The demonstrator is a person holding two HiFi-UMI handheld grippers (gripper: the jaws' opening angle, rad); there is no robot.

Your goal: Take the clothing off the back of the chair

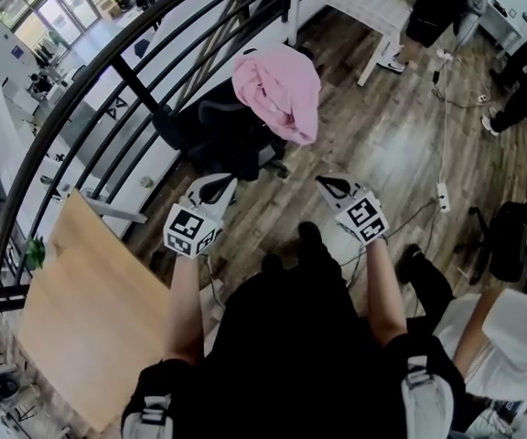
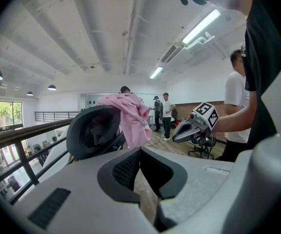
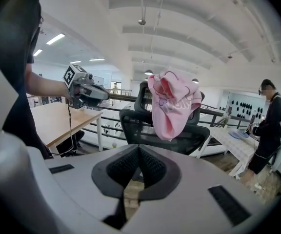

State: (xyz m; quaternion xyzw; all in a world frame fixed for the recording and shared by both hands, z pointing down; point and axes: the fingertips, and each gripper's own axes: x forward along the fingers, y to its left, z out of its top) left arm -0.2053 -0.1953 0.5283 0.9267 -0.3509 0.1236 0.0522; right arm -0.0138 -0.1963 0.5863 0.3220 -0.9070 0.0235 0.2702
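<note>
Head view, looking steeply down. The garment (image 1: 277, 90), pink, lies draped over the top of the chair (image 1: 213, 131) back, just above the centre of the frame, with one fold hanging toward the lower right. The left gripper (image 1: 216, 187) and right gripper (image 1: 335, 187) sit side by side at mid-frame, below the chair and apart from it. Each gripper view shows its jaws pressed together with nothing between them, so neither holds the cloth. Judged risks: closed jaws that meet the fabric would only push it, and the garment could slide off the far side of the back toward the railing (image 1: 80, 90) at upper left. A pinch on a thin outer fold could slip out as the cloth is lifted. A grab taken too deep could catch the mesh back, and the chair, probably on castors, could roll or swivel under a sideways pull. The hanging fold could also snag on the backrest edge. Edges: the railing curves close behind the chair from upper left to top centre. A desk (image 1: 85, 309) fills the lower left, near the left forearm, and a table (image 1: 355, 3) stands at the top, right of centre. A power strip (image 1: 443, 196) with its cable lies on the floor (image 1: 382, 135) at right, and a bystander (image 1: 510, 337) stands at lower right. Open room is the bare floor right of the chair, between it and the cable, likely the safest side for carrying the garment clear.
</note>
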